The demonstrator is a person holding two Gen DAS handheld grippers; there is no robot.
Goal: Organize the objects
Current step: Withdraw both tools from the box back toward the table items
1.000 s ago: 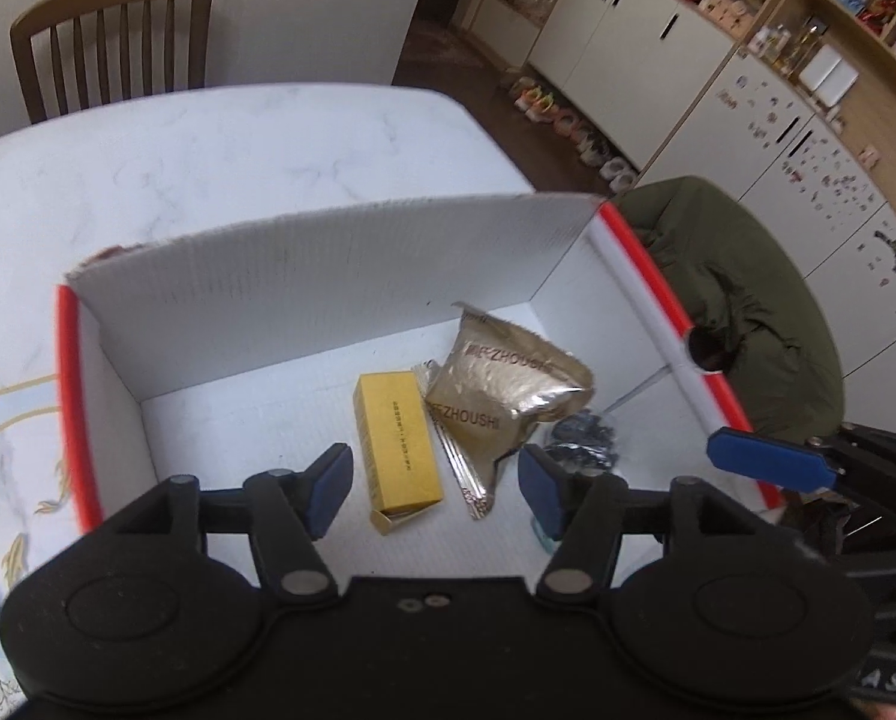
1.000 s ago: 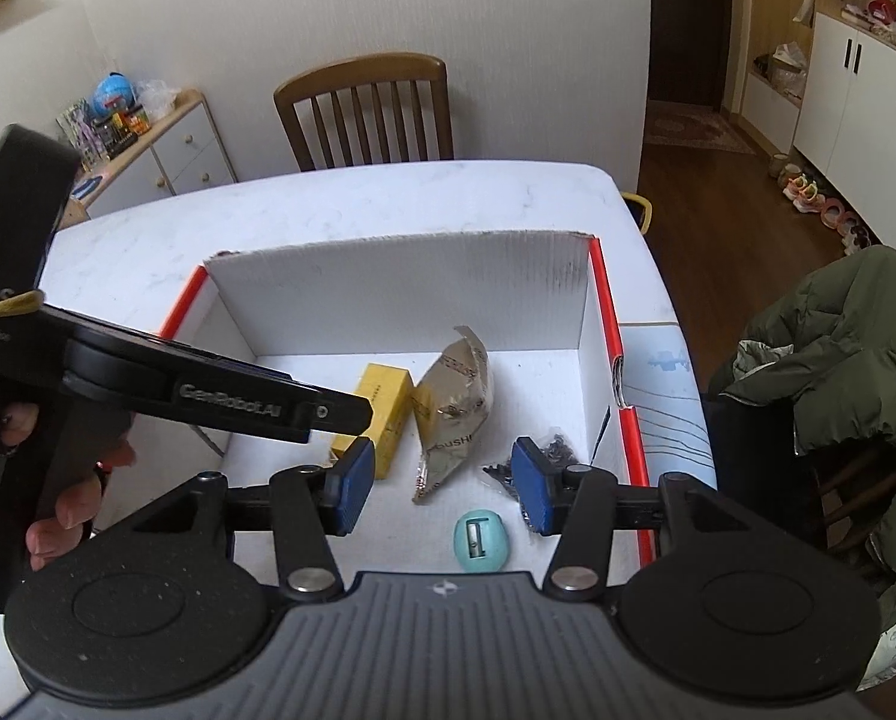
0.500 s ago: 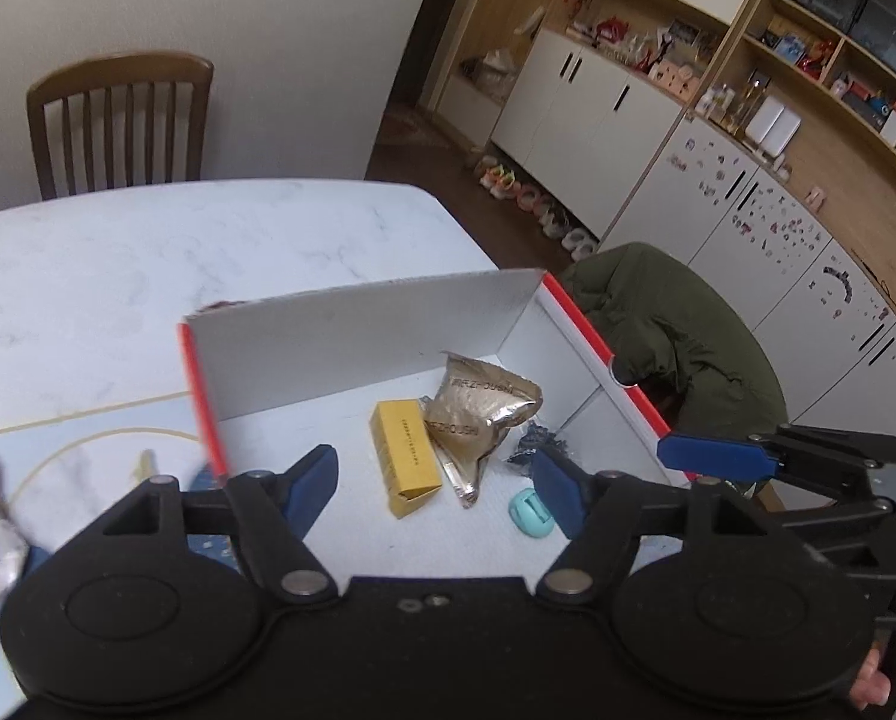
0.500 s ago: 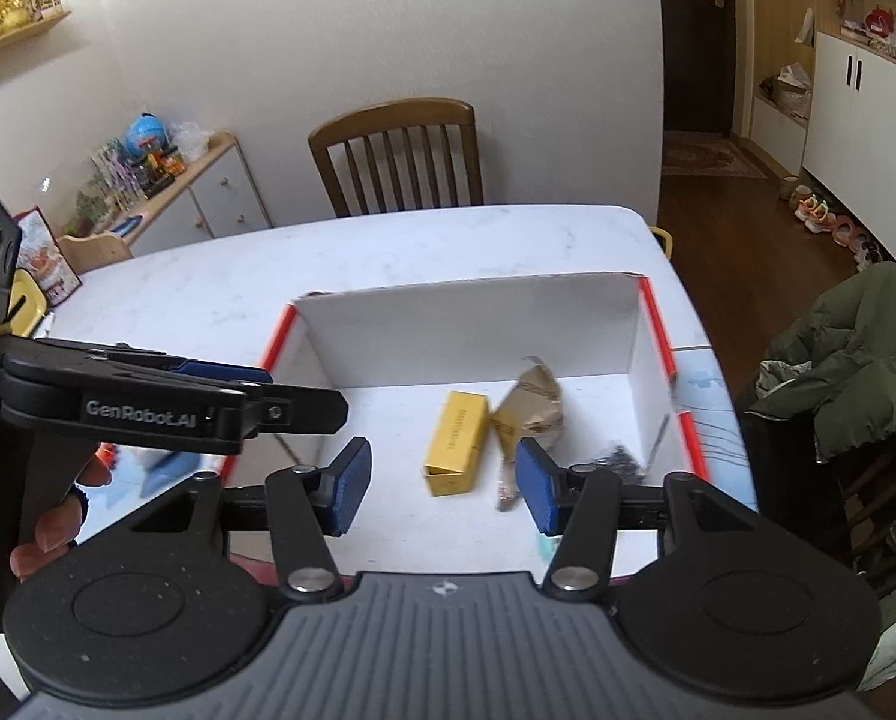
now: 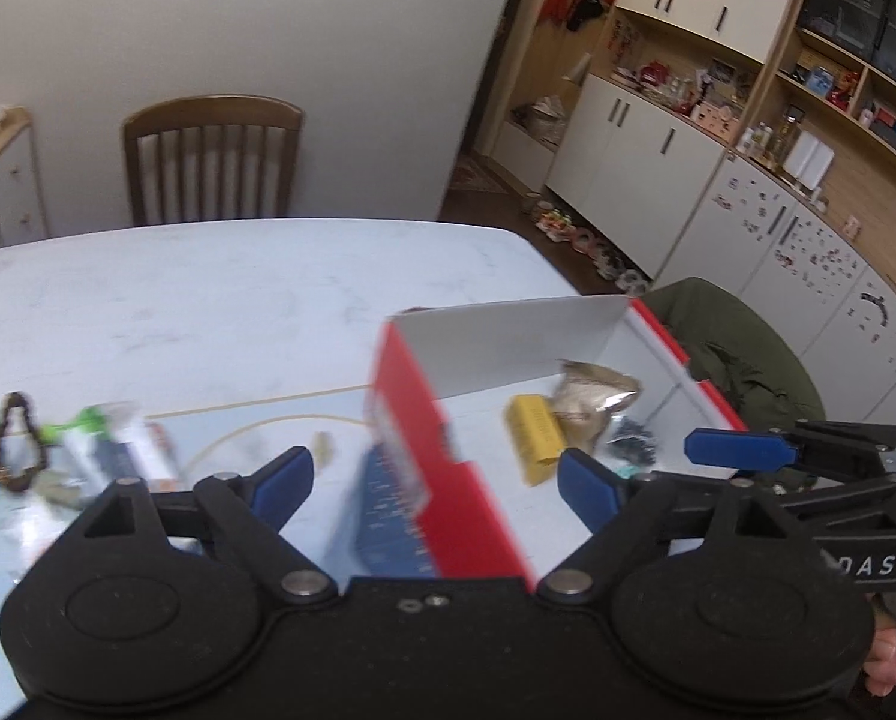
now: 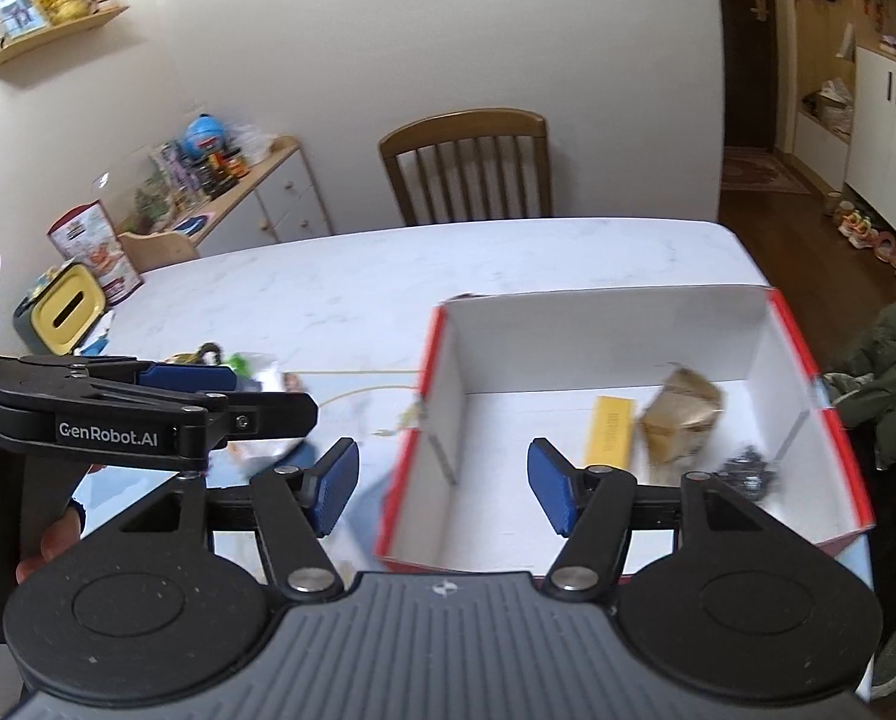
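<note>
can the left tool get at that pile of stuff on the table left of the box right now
Probably yes. The left tool is open and empty, the pile lies on open table outside the box, and nothing stands between them.

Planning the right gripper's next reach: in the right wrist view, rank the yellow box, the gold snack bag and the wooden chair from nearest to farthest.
From the right gripper:
1. Yellow box, inside the carton, just right of the gripper.
2. Gold snack bag, beside the box, further right.
3. Wooden chair, behind the table's far edge.
</note>
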